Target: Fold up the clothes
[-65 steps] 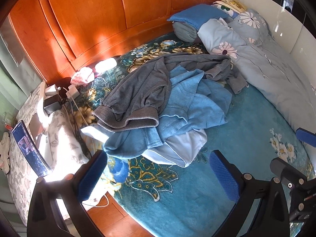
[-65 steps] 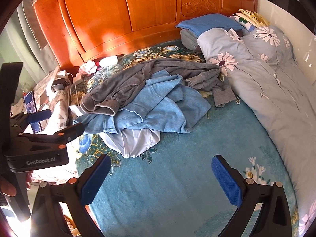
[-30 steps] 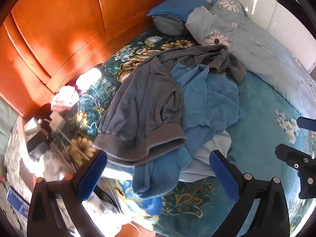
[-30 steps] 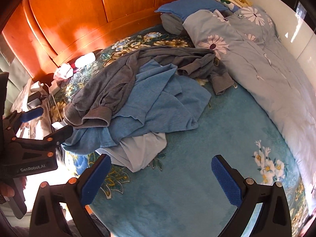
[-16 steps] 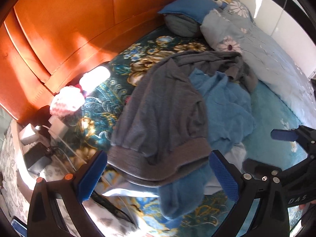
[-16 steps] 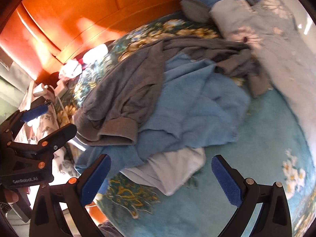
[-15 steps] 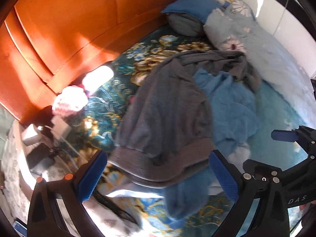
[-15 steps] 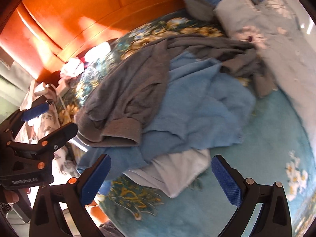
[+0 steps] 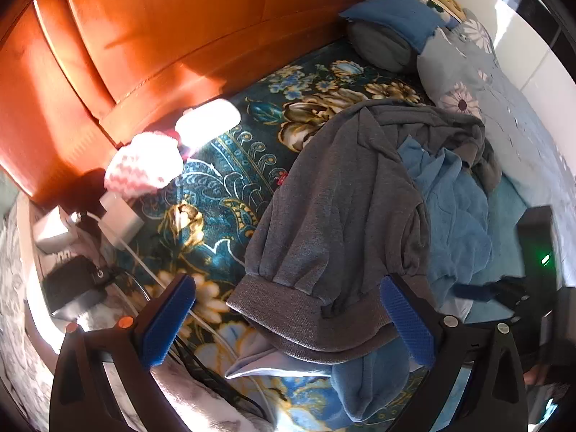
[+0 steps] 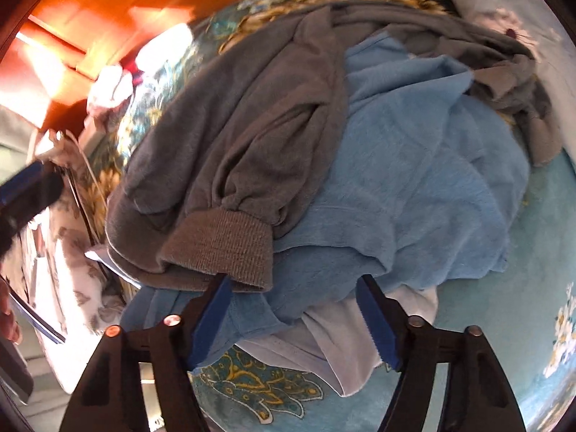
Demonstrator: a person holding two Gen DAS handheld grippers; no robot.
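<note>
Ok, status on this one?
Left gripper open above grey sweatshirt. Right gripper closing, blue garment between fingers. Pile unfolded.

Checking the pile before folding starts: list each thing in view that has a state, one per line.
Grey sweatshirt: unfolded, crumpled, on top of the pile.
Blue garment: unfolded, rumpled, partly under the grey sweatshirt.
White garment: unfolded, at the bottom, its edge sticking out.
Left gripper: open, holding nothing.
Right gripper: closing around the blue garment's edge, pads not yet pressing.
Quilt: bunched along the bed's far side.
</note>
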